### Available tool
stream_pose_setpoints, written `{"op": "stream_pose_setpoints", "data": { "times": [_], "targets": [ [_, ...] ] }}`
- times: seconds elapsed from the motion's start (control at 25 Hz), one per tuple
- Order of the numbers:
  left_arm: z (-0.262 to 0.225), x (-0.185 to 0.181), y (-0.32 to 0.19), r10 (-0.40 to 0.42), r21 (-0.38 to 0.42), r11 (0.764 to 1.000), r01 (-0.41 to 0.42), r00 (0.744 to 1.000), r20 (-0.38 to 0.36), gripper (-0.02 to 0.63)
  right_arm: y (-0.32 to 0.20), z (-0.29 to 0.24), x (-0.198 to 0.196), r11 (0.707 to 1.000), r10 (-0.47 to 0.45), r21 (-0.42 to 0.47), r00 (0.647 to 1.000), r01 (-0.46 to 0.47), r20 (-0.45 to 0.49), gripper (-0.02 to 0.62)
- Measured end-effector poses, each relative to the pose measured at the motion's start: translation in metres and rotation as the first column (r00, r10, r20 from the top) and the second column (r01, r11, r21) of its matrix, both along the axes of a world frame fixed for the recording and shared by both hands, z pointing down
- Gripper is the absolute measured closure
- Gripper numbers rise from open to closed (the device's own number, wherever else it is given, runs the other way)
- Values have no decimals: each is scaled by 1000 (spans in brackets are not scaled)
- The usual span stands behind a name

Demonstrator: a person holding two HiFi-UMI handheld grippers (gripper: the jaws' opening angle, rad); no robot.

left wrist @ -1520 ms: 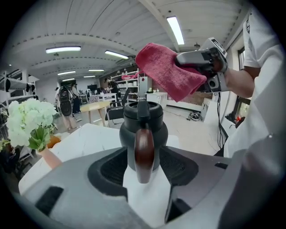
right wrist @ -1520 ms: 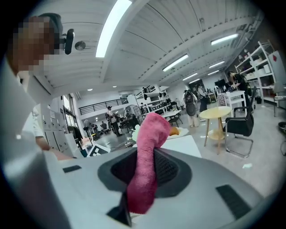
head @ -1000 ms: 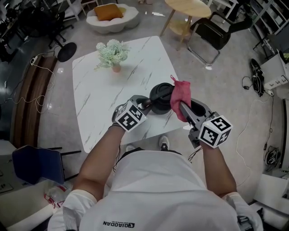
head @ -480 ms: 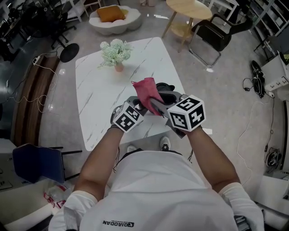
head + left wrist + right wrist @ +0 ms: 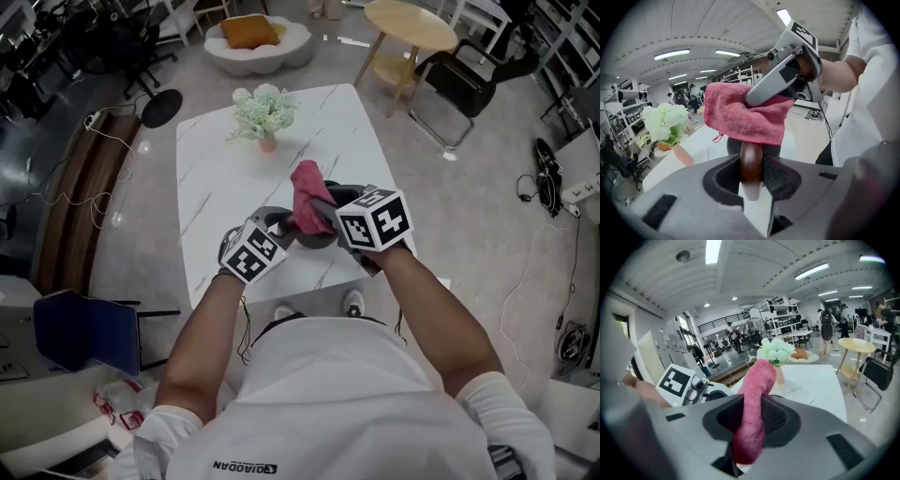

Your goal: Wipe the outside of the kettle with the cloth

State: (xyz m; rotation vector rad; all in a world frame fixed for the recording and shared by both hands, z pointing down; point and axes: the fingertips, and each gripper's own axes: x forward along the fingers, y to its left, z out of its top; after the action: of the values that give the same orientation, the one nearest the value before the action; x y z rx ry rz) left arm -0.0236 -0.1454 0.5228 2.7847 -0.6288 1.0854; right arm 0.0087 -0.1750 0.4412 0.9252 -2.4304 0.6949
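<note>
My right hand-held gripper (image 5: pixel 323 212), clenched on the cloth (image 5: pixel 307 190), has swung left over the kettle (image 5: pixel 317 234); my left hand-held gripper (image 5: pixel 281 225) grasps its handle (image 5: pixel 751 161).

Dark kettle (image 5: pixel 317 240) w/ brown wood handle (image 5: pixel 751 161), at table (image 5: pixel 216 187) front edge, pink cloth (image 5: pixel 307 192) draped over its top

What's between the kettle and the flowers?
Nothing: bare tabletop runs from the kettle to the flowers, as the head view shows.
</note>
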Motion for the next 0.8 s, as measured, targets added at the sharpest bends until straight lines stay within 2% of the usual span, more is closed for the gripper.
{"op": "stream_pose_setpoints", "data": {
  "times": [0.24, 0.36, 0.52, 0.8],
  "targets": [
    [-12, -57, -4, -77, 39, 996, 75, 996, 36, 499, -12, 11, -27, 996, -79, 37, 993, 83, -92, 500],
    [-11, -75, -5, -124, 11, 992, 124, 992, -1, 499, -18, 13, -41, 992, -109, 51, 989, 115, -99, 500],
    [-6, -86, -4, -185, -13, 983, 184, 981, -53, 499, -25, 15, -50, 990, -132, 35, 987, 136, -94, 500],
    [-5, -88, -1, -185, -17, 983, 184, 980, -74, 499, -39, 19, -32, 994, -92, 37, 987, 98, -131, 502]
  ]
}}
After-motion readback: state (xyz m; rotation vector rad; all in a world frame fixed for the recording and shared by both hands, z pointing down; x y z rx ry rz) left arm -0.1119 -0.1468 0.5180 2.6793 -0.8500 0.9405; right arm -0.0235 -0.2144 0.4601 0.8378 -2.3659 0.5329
